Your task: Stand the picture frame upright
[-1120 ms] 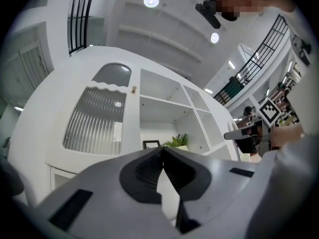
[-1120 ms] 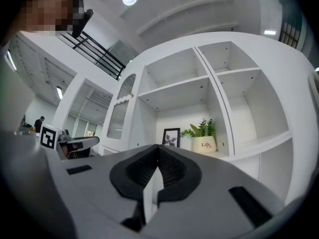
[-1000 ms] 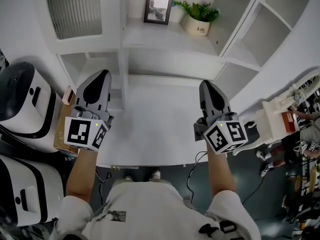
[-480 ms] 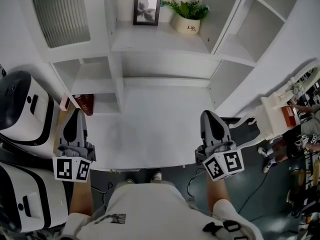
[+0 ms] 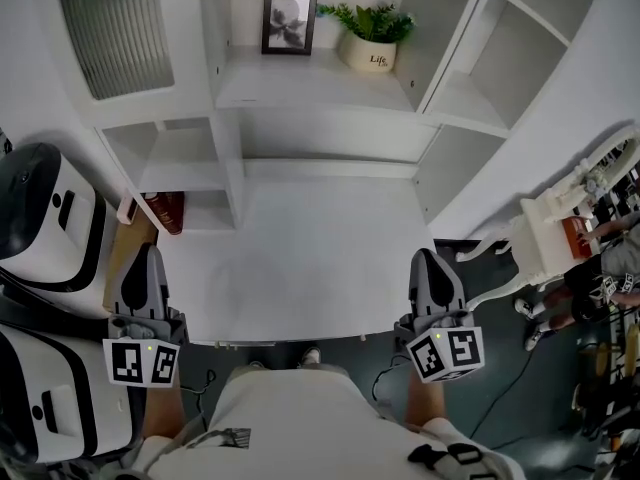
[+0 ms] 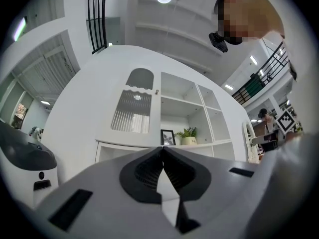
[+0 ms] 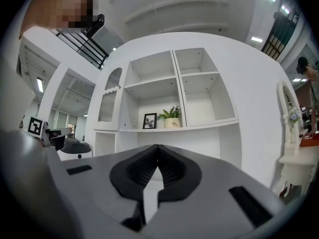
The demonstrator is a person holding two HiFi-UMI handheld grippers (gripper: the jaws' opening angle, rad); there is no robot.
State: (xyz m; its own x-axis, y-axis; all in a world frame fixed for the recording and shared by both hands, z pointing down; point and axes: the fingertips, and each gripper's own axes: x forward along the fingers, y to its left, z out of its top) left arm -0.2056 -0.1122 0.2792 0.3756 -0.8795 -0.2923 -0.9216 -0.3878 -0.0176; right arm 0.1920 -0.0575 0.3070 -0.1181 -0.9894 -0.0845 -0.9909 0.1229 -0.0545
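The picture frame (image 5: 289,23) is already upright. It stands at the back of the middle shelf (image 5: 320,86) with its face toward you, so the job looks done as far as these views show (whether it leans on the back wall or rests on its own prop, I cannot tell). I judge that all that is left is to check it stays steady.

Your left tongs (image 5: 149,256) and right tongs (image 5: 432,260) are both clenched on nothing, jaw tips pressed together. Both hang low by the front edge of the counter (image 5: 300,268), well apart from the shelf and from each other.

A potted plant (image 5: 373,48) sits just beside the frame on its right, its leaves near the frame's top corner. It is the one thing you would risk brushing if you reached back in.

A ribbed cabinet door (image 5: 115,28) is up at the left. A dark red thing (image 5: 168,210) lies in the small cubby below, too small to name.

Off the counter, white rounded machines (image 5: 45,208) crowd your left, and an ornate white side table (image 5: 545,233) stands at your right. Nothing stands between the tongs and the shelf.
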